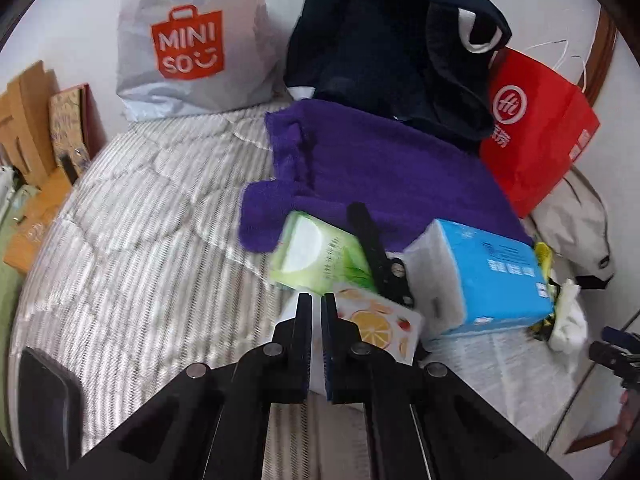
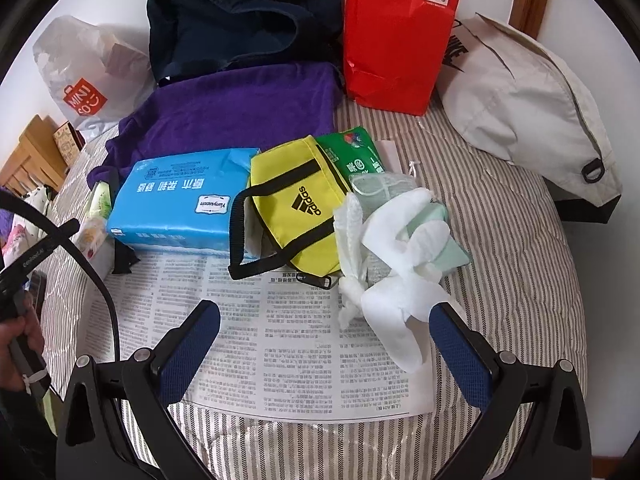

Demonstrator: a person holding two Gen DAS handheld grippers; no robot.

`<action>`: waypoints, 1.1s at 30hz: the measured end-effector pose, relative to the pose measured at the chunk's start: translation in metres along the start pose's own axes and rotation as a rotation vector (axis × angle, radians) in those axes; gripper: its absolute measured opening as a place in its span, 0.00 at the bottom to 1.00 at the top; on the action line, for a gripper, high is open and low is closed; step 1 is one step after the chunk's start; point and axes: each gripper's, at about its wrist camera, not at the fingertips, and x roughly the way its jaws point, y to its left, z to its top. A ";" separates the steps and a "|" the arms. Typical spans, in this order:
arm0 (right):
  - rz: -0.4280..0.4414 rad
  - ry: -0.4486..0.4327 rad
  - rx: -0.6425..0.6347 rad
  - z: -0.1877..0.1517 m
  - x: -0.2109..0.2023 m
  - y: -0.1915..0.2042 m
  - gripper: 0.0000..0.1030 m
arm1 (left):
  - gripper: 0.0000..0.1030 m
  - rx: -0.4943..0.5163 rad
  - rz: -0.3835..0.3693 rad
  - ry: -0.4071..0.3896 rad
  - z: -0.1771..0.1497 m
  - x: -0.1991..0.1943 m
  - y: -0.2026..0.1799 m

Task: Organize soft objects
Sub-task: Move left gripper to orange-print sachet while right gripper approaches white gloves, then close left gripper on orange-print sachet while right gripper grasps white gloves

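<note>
My left gripper (image 1: pixel 317 300) is shut on a white tissue pack with orange-fruit print (image 1: pixel 384 326), held low over the striped bed. A green tissue pack (image 1: pixel 320 256) and a blue tissue pack (image 1: pixel 488 276) lie just beyond it, against a purple towel (image 1: pixel 380 168). My right gripper (image 2: pixel 324 312) is open and empty above a newspaper (image 2: pixel 280 344). Ahead of it lie the blue tissue pack (image 2: pixel 180 204), a yellow Adidas pouch (image 2: pixel 296 204), a green packet (image 2: pixel 352 156) and crumpled white cloths (image 2: pixel 400 248).
A dark navy garment (image 1: pixel 392 44), a grey Miniso bag (image 1: pixel 188 36) and a red paper bag (image 1: pixel 536 128) stand along the wall. A beige Nike bag (image 2: pixel 520 92) lies at the right. Cardboard boxes (image 1: pixel 28 120) sit beside the bed at left.
</note>
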 end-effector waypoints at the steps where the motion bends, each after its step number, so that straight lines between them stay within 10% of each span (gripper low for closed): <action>1: -0.001 -0.001 0.000 0.000 0.000 -0.001 1.00 | 0.04 -0.006 -0.017 0.007 0.000 0.000 0.000; 7: -0.001 0.006 0.003 -0.001 0.002 -0.004 1.00 | 0.12 0.000 -0.013 0.026 -0.003 0.005 -0.005; 11: -0.002 0.009 0.004 -0.001 0.003 -0.005 1.00 | 0.70 0.015 -0.026 -0.001 -0.006 -0.006 -0.011; 26: 0.007 0.024 -0.009 -0.008 0.006 -0.001 1.00 | 0.73 0.227 0.071 0.009 -0.026 0.013 -0.056; 33: 0.011 0.023 0.002 -0.009 0.007 -0.004 1.00 | 0.43 0.180 0.022 -0.030 -0.025 0.004 -0.052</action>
